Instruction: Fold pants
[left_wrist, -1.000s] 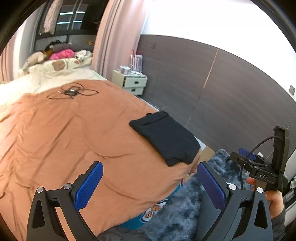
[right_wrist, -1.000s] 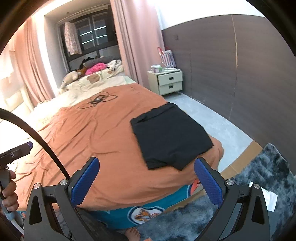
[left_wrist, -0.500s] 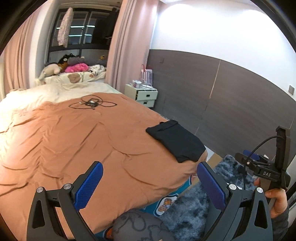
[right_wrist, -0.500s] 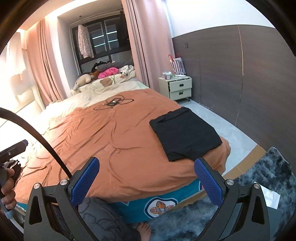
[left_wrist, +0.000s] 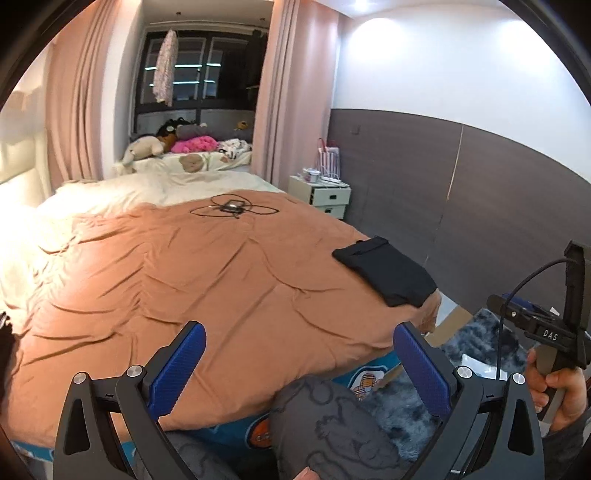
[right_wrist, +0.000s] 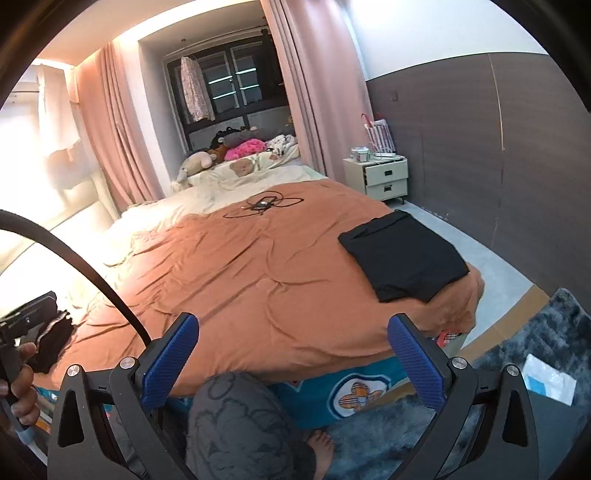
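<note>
Black pants (left_wrist: 386, 271) (right_wrist: 404, 256) lie folded into a flat rectangle at the right corner of the orange bedspread (left_wrist: 207, 277) (right_wrist: 258, 269). My left gripper (left_wrist: 299, 363) is open, held back from the bed's near edge, nothing between its blue pads. My right gripper (right_wrist: 291, 356) is also open and empty, likewise well short of the pants. In the left wrist view the right gripper's body (left_wrist: 546, 332) shows at far right in a hand. In the right wrist view the left gripper's body (right_wrist: 22, 325) shows at far left.
A black cable bundle (left_wrist: 232, 208) lies mid-bed. Plush toys and pillows (right_wrist: 236, 151) are at the far end. A cream nightstand (right_wrist: 384, 177) stands by the dark wall. A shaggy blue rug (right_wrist: 524, 350) lies on the floor. The person's grey-trousered knee (right_wrist: 240, 424) is below. Dark cloth (right_wrist: 55, 339) lies at the bed's left edge.
Both grippers have pulled back and tilted up from the bed, so the folded pants look smaller and farther. Both stayed open and empty. The knee has come into view.
</note>
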